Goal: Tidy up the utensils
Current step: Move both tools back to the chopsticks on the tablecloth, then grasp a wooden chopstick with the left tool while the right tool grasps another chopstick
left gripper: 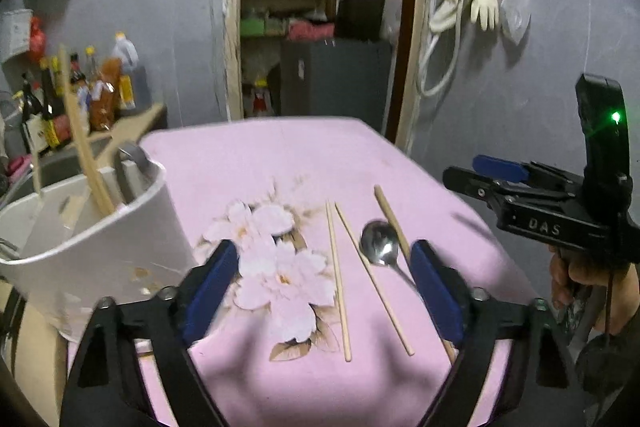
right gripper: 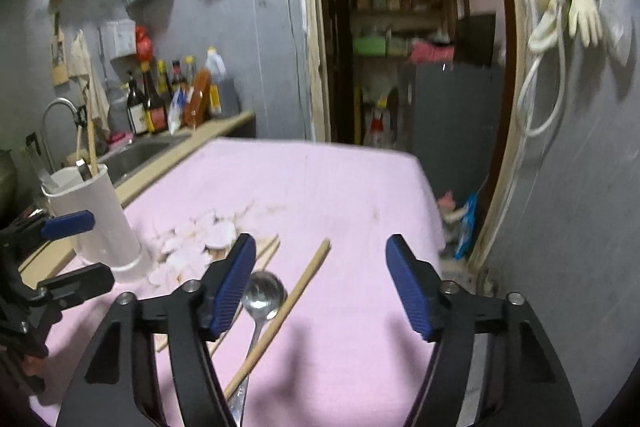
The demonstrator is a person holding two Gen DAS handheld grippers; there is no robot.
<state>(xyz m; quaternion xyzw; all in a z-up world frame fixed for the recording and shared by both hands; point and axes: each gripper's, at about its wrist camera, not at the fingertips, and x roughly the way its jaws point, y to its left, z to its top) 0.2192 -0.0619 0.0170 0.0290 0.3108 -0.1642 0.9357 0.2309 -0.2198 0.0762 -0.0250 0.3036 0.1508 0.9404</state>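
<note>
**Utensils loose on the pink cloth, both grippers spread and empty**

Utensils first, from my left wrist: a metal spoon (left gripper: 379,243), two thin chopsticks (left gripper: 338,279) and a thicker wooden stick (left gripper: 394,223) lie side by side on the table (left gripper: 280,155), just beyond my left gripper (left gripper: 324,283). Its blue pads stand apart, pinching nothing. The white holder (left gripper: 100,235) sits close on the left, sticks already upright inside. My right gripper (left gripper: 496,173) hangs at the right edge, above the cloth.

I judge the chopsticks light, stiff and prone to roll; mid-length looks the safest hold. The spoon seems smooth and slippery, so I would take its handle, which this view partly hides behind my pad.

From my right wrist, my right gripper (right gripper: 320,285) is likewise spread and empty, over the spoon (right gripper: 264,293) and thick stick (right gripper: 288,303). Here the spoon handle shows running toward me, and the holder (right gripper: 96,219) stands well apart at the left, beside my left gripper (right gripper: 70,247).
</note>
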